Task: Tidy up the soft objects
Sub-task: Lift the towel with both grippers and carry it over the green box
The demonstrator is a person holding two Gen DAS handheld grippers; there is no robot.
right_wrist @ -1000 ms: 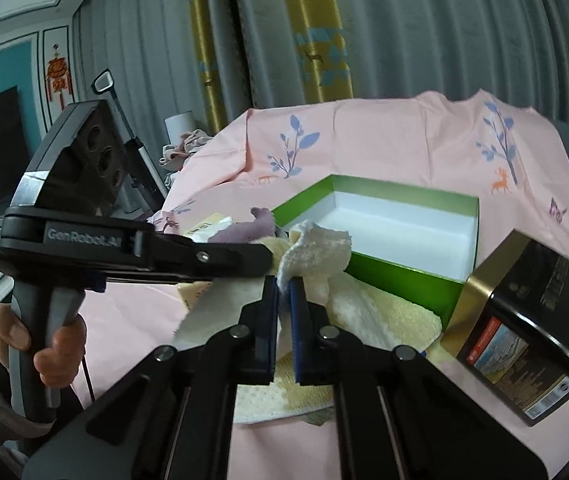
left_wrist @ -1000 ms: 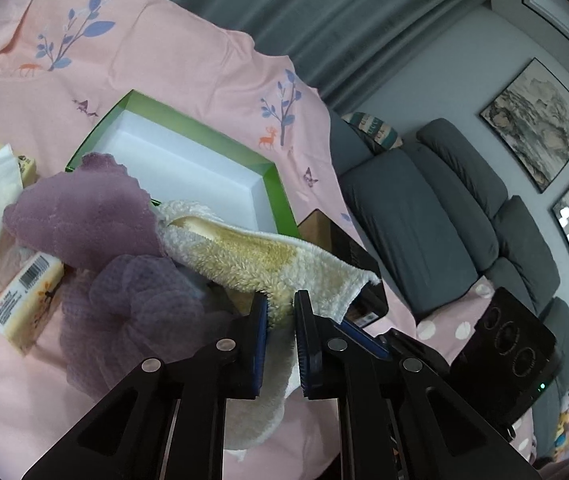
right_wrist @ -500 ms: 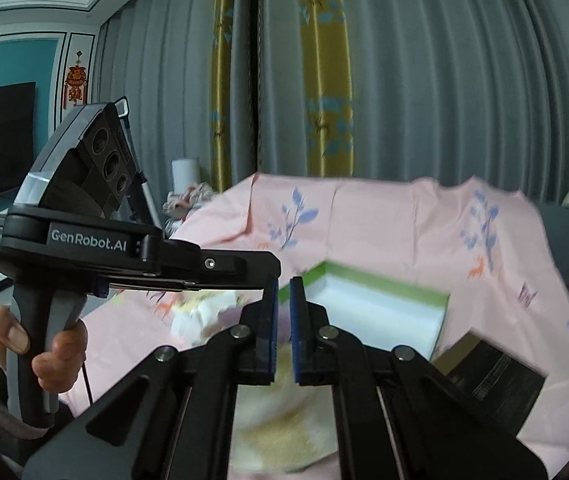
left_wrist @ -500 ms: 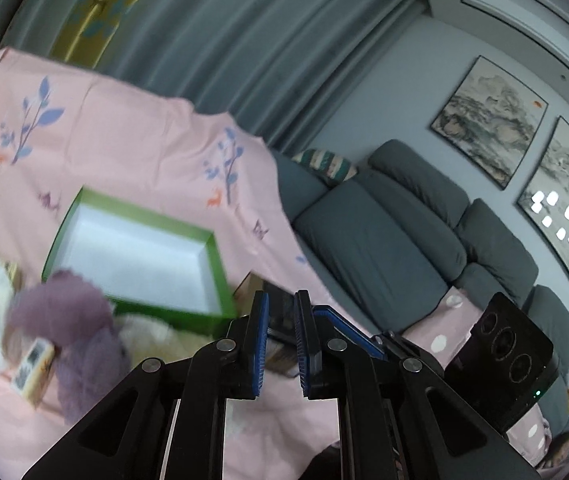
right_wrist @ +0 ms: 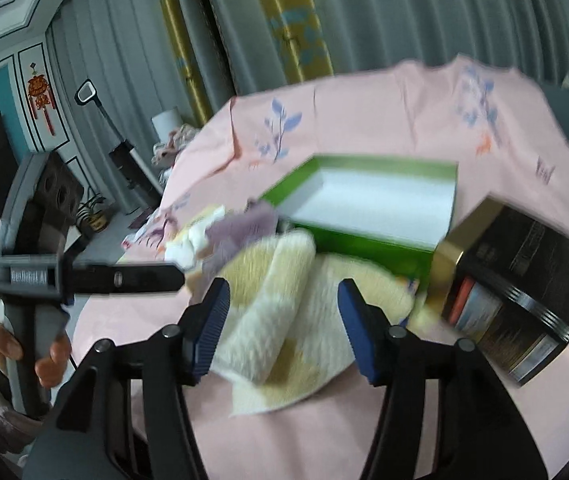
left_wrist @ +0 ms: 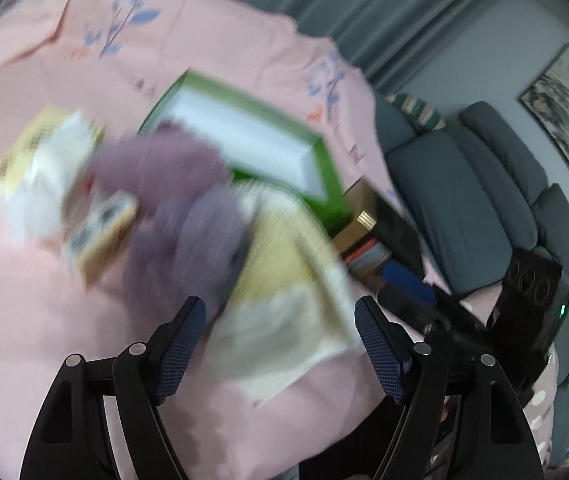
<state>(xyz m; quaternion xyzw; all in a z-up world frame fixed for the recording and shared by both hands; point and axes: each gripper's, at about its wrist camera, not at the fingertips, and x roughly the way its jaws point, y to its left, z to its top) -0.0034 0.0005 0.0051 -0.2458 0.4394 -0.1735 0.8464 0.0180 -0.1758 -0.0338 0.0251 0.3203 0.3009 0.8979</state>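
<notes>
Here the cream-yellow towel (right_wrist: pixel 284 312) lay straight ahead of both sets of jaws, spread on the pink cloth (right_wrist: pixel 324 432) that covered the counter. Seen from the right gripper (right_wrist: pixel 283 322), a rolled fold of it ran away from the jaws toward the green box (right_wrist: pixel 364 240), so its long axis pointed roughly along the fingers and not across them. The right jaws were opening, about half apart, with the fold showing in the gap between them but neither pad pressing on it. The left gripper (left_wrist: pixel 280 344) had its jaws opening wider, with the near hem of the same towel just beyond the tips and nothing gripped. Both stood near; the right looked the better centred on the raised fold.

The towel was thick, nubbly terry, limp, and likely to sag when lifted by one edge. To the left of the left jaws lay a purple fleecy cloth (left_wrist: pixel 172 200), part of it over the towel's edge, with small cartons and white tissue beyond, too blurred to read. The box was rigid card, white inside and empty, just past the towel. A hard black and gold tin (right_wrist: pixel 512 280) lay to the right of the right jaws, touching the towel's far corner.
</notes>
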